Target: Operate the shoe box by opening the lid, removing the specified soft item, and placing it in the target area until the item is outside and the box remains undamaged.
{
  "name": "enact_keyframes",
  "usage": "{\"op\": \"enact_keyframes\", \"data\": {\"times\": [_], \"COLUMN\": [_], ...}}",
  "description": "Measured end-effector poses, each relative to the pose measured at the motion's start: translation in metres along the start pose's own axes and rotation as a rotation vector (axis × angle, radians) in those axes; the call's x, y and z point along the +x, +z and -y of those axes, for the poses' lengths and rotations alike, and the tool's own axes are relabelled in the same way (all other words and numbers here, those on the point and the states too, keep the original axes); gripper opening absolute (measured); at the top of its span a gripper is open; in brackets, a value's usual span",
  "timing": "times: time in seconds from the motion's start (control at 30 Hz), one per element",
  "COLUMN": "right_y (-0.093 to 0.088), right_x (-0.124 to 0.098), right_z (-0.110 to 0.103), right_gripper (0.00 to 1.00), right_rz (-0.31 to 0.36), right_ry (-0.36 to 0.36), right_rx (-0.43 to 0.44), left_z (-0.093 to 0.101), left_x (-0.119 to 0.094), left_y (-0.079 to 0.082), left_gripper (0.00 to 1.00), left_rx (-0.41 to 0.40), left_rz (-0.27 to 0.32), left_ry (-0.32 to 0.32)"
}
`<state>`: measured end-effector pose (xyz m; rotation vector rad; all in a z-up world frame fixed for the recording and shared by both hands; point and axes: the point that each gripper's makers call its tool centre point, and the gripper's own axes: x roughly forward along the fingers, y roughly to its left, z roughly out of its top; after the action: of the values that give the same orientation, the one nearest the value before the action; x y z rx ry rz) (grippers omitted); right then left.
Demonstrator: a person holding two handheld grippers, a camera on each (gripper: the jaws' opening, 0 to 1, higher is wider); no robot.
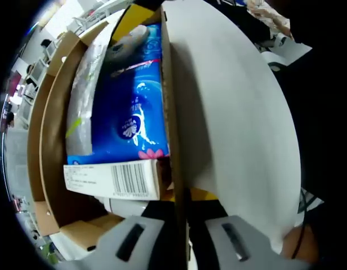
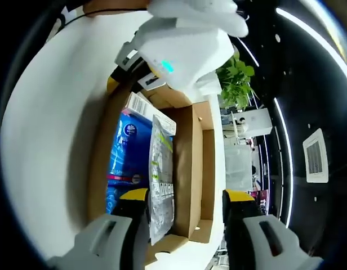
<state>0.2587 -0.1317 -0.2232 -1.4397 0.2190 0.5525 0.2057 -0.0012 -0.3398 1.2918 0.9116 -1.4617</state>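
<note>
White tabletop (image 1: pixel 241 112), glossy blue tissue pack (image 1: pixel 128 112)

This looks like an office or showroom-like workspace. In the right gripper view a dark ceiling carries long light strips (image 2: pixel 308 34) and a square air vent (image 2: pixel 315 156), with a leafy green plant (image 2: pixel 236 79) and white furniture (image 2: pixel 249 122) nearby. In the left gripper view, white shelving (image 1: pixel 86 19) stands behind.

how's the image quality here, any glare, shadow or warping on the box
Left gripper view: fisheye bows the white box lid into a curve; a soft shadow falls beside the brown cardboard box wall; the blue tissue pack is sharp. Right gripper view: bright ceiling light strips glare.
</note>
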Motion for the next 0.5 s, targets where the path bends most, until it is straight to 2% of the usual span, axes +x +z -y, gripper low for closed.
{"op": "enact_keyframes", "data": {"times": [0.33,0.5], "right_y": [-0.009,-0.008], "right_x": [0.031,0.031], "right_z": [0.0,0.011], "right_gripper": [0.51,0.5], "right_rz": [0.015,0.033], "right_ry": [-0.011,-0.052], "right_rx": [-0.003,0.005], "left_z": [0.0,0.0], "left_x": [0.0,0.001], "left_y": [0.002,0.004], "left_gripper": [0.03,0.02], "left_rx": [-0.011,-0.014], "left_rz": [0.013,0.009], "left_ry": [-0.014,-0.014]}}
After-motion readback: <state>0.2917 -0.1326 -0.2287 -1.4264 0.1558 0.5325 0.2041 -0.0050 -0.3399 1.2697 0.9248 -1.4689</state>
